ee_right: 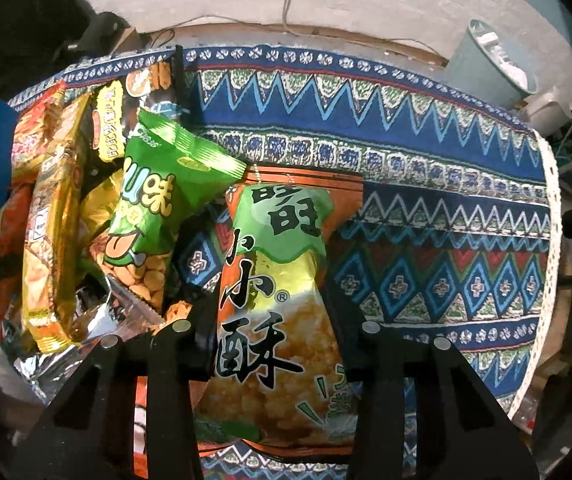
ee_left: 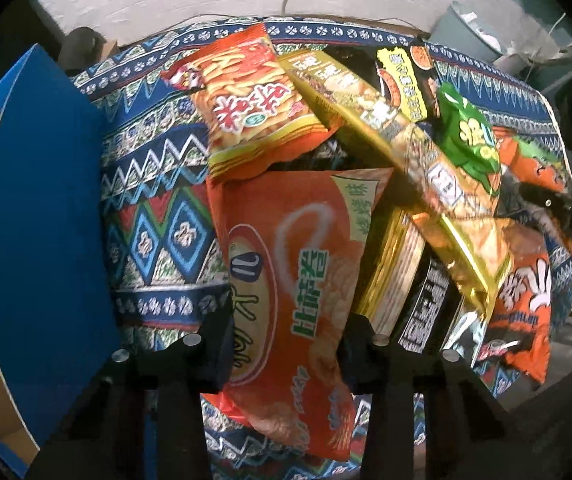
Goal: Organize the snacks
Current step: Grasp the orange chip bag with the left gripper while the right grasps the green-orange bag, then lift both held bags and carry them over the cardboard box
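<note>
A heap of snack bags lies on a patterned tablecloth (ee_left: pixel 157 208). In the left wrist view, my left gripper (ee_left: pixel 283 344) points down, its pads pressed on both sides of a large orange chip bag (ee_left: pixel 294 248) near its lower half. Above that bag lie a red-and-yellow bag (ee_left: pixel 245 100), a long gold packet (ee_left: pixel 386 120) and a green bag (ee_left: pixel 470 136). In the right wrist view, my right gripper (ee_right: pixel 273 336) pinches a green-and-orange rice cracker bag (ee_right: pixel 277 248) at its middle. The green pea bag (ee_right: pixel 157 192) and the gold packet (ee_right: pixel 49 216) lie to its left.
A blue cardboard box (ee_left: pixel 41 208) stands open at the left edge of the cloth. A black packet (ee_left: pixel 426 304) and another orange bag (ee_left: pixel 522 312) lie at the right of the heap. Bare tablecloth (ee_right: pixel 446 208) stretches right of the cracker bag. A grey bin (ee_right: pixel 486 64) stands behind the table.
</note>
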Demonstrator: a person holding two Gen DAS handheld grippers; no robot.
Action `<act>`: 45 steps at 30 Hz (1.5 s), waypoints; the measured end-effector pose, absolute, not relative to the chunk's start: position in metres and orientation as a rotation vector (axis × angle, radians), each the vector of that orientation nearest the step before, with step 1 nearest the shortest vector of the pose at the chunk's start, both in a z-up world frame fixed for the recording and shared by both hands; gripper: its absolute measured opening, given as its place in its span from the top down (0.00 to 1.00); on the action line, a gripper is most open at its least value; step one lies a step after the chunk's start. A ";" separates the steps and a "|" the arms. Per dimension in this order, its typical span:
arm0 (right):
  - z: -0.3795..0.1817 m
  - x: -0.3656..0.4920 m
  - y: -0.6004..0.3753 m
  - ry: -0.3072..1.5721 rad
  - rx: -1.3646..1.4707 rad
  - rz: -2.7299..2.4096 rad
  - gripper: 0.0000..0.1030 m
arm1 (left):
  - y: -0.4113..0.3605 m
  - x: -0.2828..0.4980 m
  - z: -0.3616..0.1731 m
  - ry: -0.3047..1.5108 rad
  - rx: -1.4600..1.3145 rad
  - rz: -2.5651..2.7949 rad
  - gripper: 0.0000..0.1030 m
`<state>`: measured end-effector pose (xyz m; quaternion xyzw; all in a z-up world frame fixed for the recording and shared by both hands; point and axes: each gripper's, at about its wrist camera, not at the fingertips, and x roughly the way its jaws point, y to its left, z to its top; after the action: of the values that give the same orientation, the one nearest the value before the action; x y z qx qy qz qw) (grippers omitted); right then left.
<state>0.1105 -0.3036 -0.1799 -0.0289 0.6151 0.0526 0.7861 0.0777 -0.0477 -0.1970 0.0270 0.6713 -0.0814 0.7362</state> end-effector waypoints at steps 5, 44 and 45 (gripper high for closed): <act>-0.166 0.096 -0.302 1.304 -0.056 0.092 0.60 | -0.043 0.066 -0.186 1.454 0.064 -0.171 0.60; -0.056 0.058 -0.186 1.006 -0.092 0.345 0.60 | 0.018 0.029 -0.054 1.112 0.115 -0.082 0.60; -0.054 0.059 -0.180 1.002 -0.098 0.356 0.60 | 0.022 0.028 -0.053 1.107 0.115 -0.077 0.60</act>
<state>0.0593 -0.1795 -0.0544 -0.0469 0.4775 0.1697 0.8608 0.0279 0.0218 -0.0528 0.0544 0.5250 -0.0366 0.8485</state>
